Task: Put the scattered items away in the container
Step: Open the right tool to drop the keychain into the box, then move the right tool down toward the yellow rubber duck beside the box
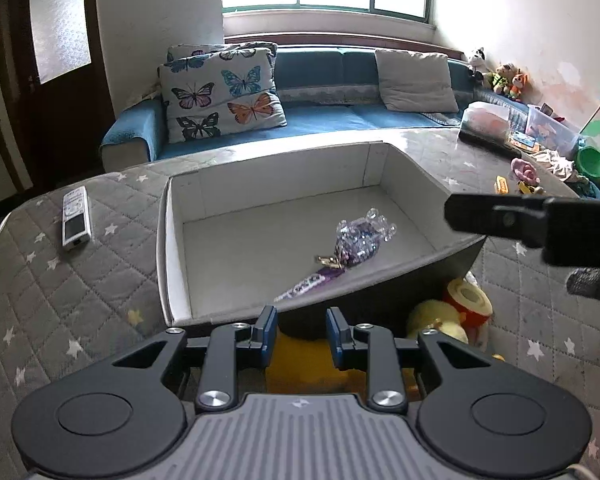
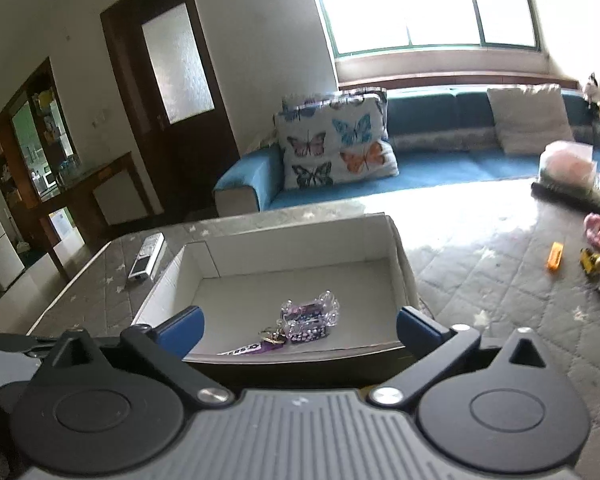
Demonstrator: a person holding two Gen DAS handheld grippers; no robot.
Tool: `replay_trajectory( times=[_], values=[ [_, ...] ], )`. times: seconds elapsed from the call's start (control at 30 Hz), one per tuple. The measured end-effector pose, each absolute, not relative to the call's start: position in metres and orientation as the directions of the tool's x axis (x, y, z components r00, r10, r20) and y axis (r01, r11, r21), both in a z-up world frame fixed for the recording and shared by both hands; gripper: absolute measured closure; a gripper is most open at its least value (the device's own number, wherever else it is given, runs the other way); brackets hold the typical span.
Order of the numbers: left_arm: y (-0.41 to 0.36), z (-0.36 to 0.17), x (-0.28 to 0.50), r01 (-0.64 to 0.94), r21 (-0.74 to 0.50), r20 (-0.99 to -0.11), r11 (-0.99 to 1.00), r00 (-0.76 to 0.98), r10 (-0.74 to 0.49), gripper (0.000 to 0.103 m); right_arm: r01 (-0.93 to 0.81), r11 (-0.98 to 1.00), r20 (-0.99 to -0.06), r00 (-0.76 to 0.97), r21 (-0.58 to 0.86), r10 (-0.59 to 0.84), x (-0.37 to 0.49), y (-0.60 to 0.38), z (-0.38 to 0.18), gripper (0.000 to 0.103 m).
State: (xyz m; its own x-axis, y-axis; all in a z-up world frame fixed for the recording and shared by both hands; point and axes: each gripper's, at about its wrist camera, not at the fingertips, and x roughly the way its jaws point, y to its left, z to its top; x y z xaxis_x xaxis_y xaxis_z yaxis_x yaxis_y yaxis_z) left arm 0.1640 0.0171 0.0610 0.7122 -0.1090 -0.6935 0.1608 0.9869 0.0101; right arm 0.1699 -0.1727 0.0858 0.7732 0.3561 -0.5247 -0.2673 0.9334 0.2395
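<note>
both tongs tilt down over the box (image 1: 172, 240): right tongs (image 2: 298, 326) spread wide, left tongs (image 1: 302, 330) half-spread, empty.

Strap (image 1: 305, 285): white letters on the purple strip in the box (image 1: 204, 196), just ahead of the left tool; too small to read.
Remote (image 1: 75, 217): markings ahead to the left, illegible.
Elsewhere: no readable text, brand or number.

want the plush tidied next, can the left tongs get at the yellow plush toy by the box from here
Probably yes. The yellow plush toy lies on the quilt just ahead and right of the left tongs, outside the box, with nothing covering it. The tongs look empty but only partly open, so they may need widening.
</note>
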Motion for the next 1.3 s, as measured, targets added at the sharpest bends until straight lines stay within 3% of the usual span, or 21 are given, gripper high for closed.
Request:
replay_trajectory(
  times=[0.3,0.67,1.0,1.3],
  values=[
    [0.014,0.051,0.135,0.165,0.032,-0.701,0.986,0.707,-0.096,0.073,-0.337,0.920,-0.518,0.761,0.199,0.391,0.147,-0.173,0.083,0.000],
    [0.015,0.030,0.120,0.167,0.014,-0.743,0.986,0.661,-0.102,0.073,-0.361,0.905,-0.589,0.689,0.227,0.422,0.138,-0.178,0.064,0.004],
    [0.009,0.021,0.114,0.167,-0.001,-0.758,0.986,0.643,-0.110,0.073,-0.340,0.908,-0.643,0.644,0.246,0.415,0.131,-0.187,0.045,0.014],
    [0.003,0.018,0.112,0.175,-0.012,-0.764,0.985,0.633,-0.122,0.073,-0.342,0.905,-0.687,0.594,0.255,0.418,0.125,-0.192,0.032,0.030]
  ],
)
